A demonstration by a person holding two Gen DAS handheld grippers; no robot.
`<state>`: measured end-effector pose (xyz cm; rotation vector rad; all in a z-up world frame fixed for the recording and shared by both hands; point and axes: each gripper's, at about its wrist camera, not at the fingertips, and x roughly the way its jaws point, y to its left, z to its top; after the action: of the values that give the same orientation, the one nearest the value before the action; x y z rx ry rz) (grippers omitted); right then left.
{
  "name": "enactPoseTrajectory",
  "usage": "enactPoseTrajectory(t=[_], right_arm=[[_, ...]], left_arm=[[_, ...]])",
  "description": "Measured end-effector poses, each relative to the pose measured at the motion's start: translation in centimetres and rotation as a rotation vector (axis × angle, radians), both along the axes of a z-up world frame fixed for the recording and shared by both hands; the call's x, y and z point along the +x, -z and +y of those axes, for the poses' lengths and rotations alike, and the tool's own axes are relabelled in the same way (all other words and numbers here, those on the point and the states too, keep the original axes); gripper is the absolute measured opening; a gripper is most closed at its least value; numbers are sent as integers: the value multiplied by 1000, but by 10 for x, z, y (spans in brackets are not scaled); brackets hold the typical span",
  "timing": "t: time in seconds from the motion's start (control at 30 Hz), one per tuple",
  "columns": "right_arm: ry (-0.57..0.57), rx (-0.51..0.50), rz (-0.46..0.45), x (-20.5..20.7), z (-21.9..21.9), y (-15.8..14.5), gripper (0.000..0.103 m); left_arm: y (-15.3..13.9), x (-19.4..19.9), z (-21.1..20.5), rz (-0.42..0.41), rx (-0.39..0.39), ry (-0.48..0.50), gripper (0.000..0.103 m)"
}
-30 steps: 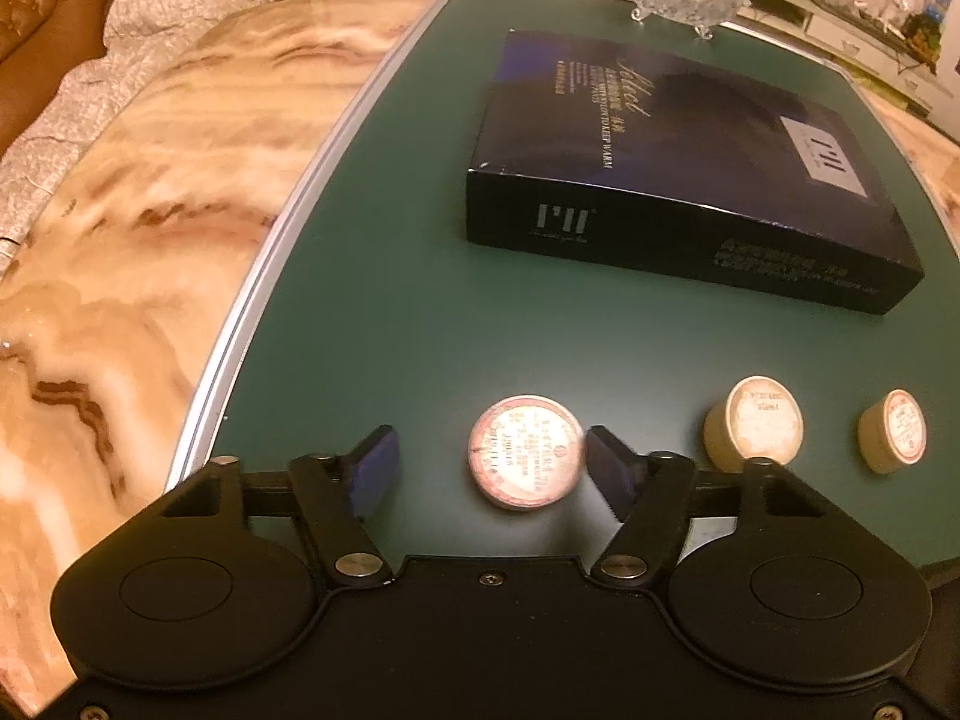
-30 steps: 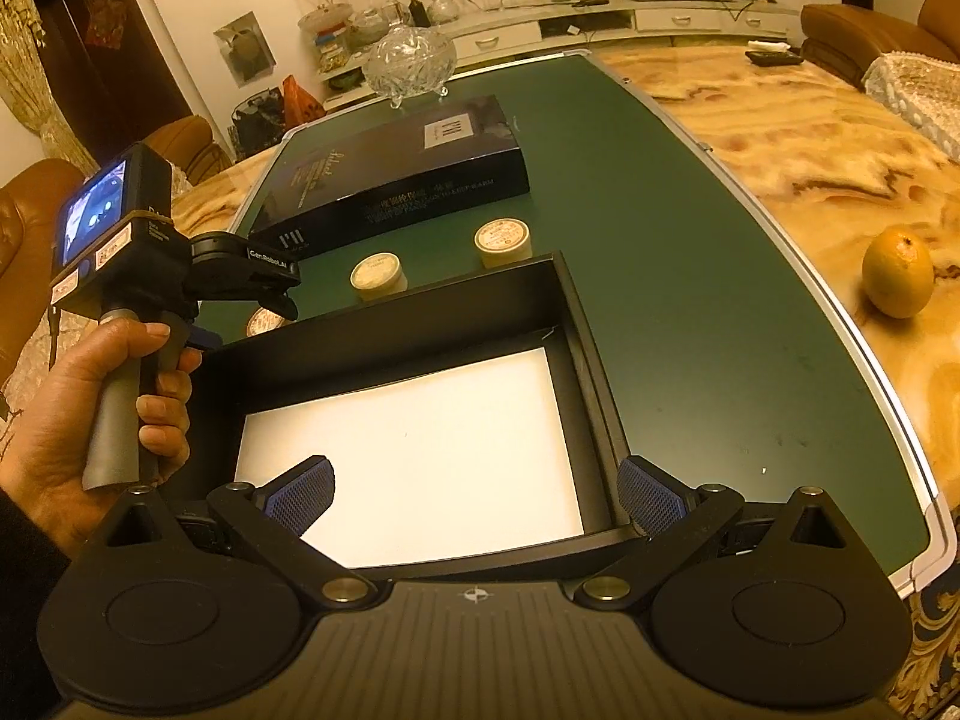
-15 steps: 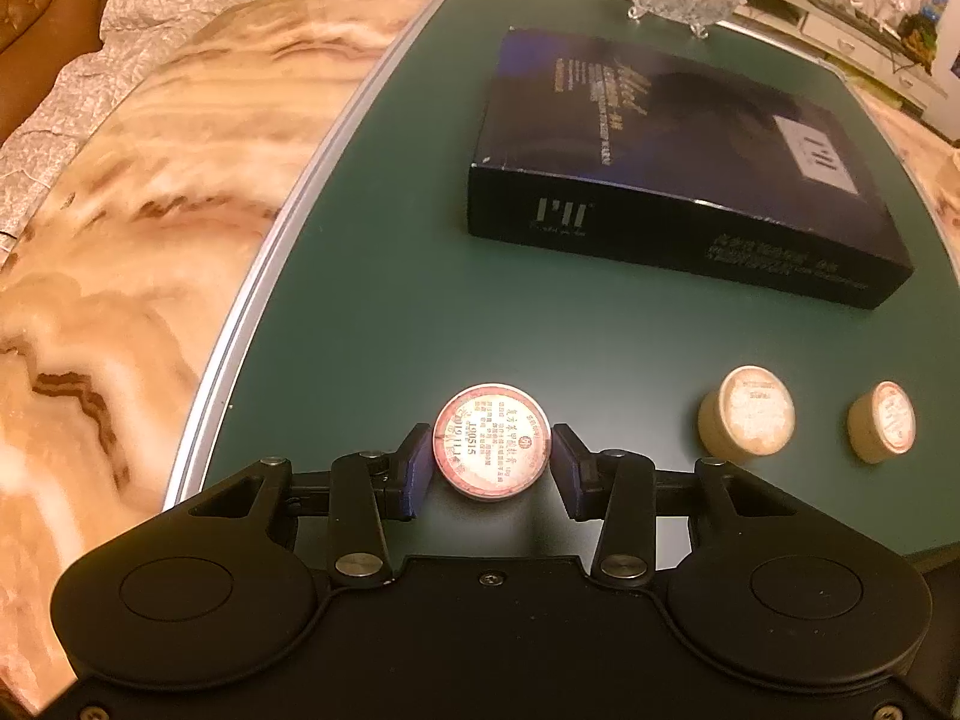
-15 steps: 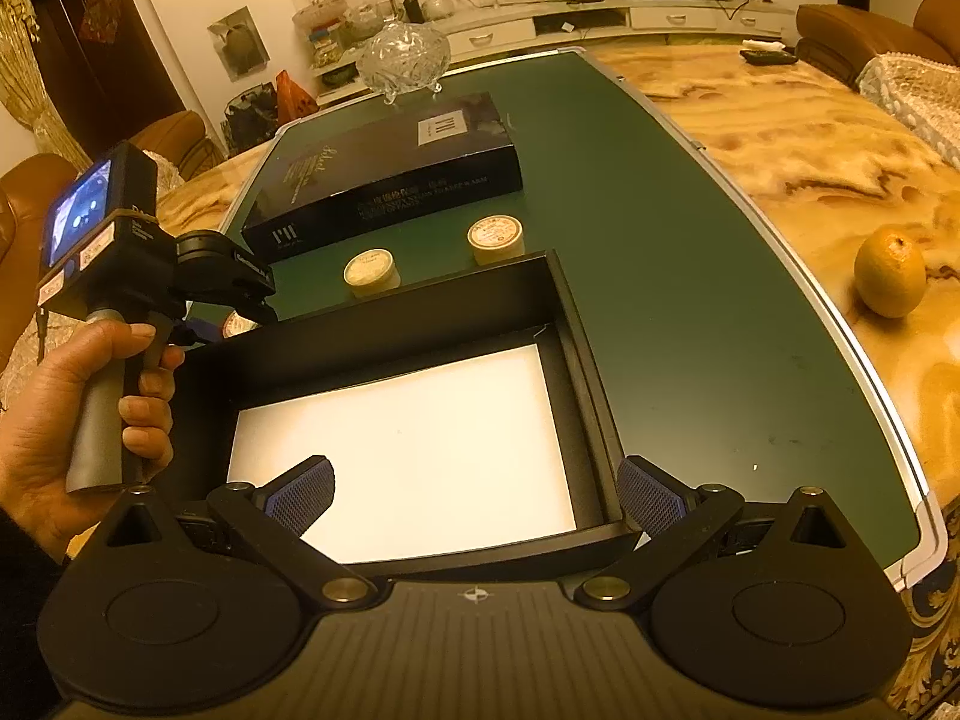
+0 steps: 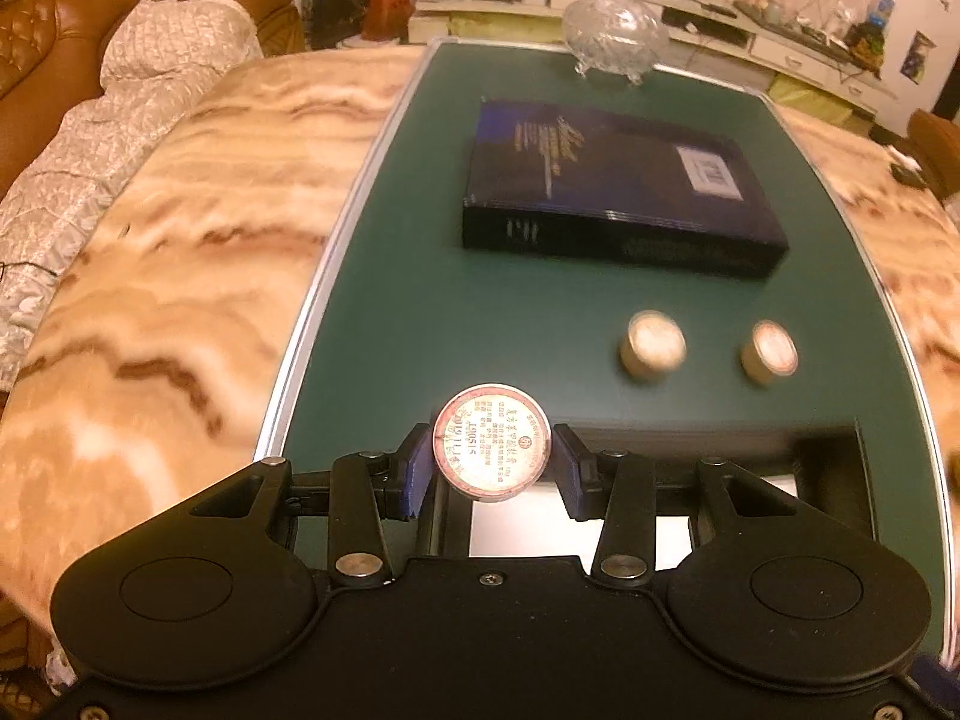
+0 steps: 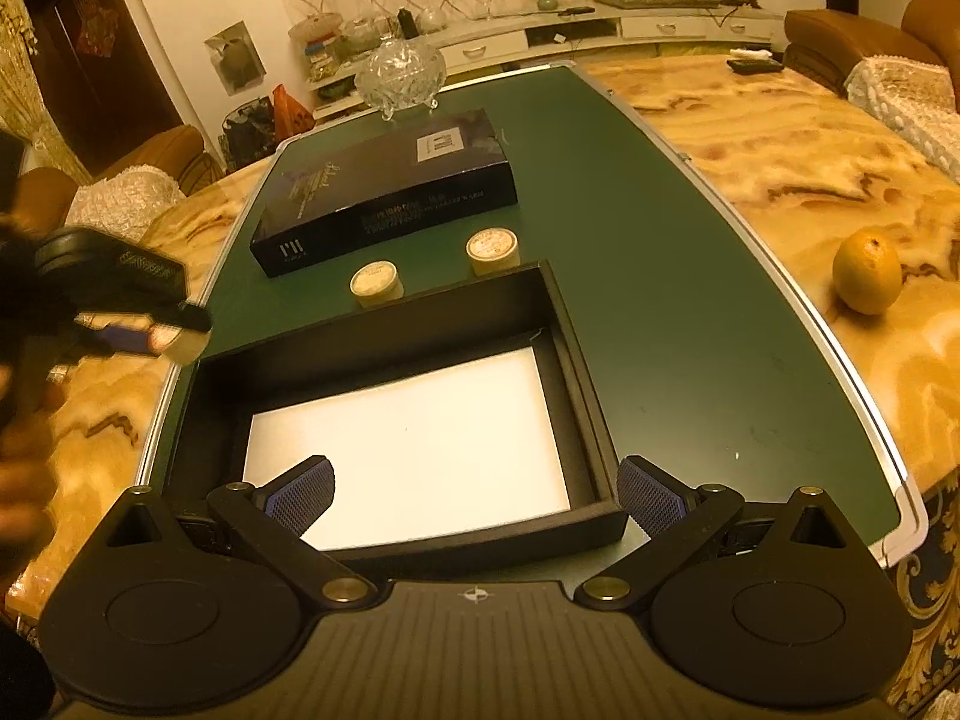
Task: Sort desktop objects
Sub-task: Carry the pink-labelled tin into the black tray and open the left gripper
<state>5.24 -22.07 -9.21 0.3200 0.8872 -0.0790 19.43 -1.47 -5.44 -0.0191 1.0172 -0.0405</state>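
Note:
My left gripper (image 5: 491,468) is shut on a round tin with a red-rimmed label (image 5: 491,441) and holds it in the air over the left end of the open black box (image 5: 708,438). It also shows blurred in the right wrist view (image 6: 171,339), above the box's left rim. Two more round tins (image 5: 653,345) (image 5: 769,353) stand on the green mat beyond the box; they also show in the right wrist view (image 6: 376,282) (image 6: 493,250). My right gripper (image 6: 474,489) is open and empty over the near edge of the white-floored black box (image 6: 576,360).
A long dark blue box (image 6: 384,204) lies behind the tins. A glass lidded bowl (image 6: 401,75) stands at the mat's far end. An orange (image 6: 867,270) sits on the marble table at the right. The mat's metal edge (image 5: 312,312) runs along the left.
My left gripper closed on the round tin, lifted it off the mat and carried it over the black box's left end. The right gripper stayed open near the box's front.

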Motion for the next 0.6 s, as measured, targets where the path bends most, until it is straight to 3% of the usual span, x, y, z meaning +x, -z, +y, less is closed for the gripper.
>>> enactPoseTrajectory(t=[0.2, 0.4, 0.6], right_arm=[[5, 1, -4, -7, 0, -3, 103], [12, 2, -5, -10, -3, -4, 103], [21, 4, -4, -7, -9, -1, 103]], left_arm=[[16, -29, -6, 54, -5, 47, 41], [46, -30, -10, 112, 17, 45, 41], [58, -32, -9, 126, 32, 40, 41]])
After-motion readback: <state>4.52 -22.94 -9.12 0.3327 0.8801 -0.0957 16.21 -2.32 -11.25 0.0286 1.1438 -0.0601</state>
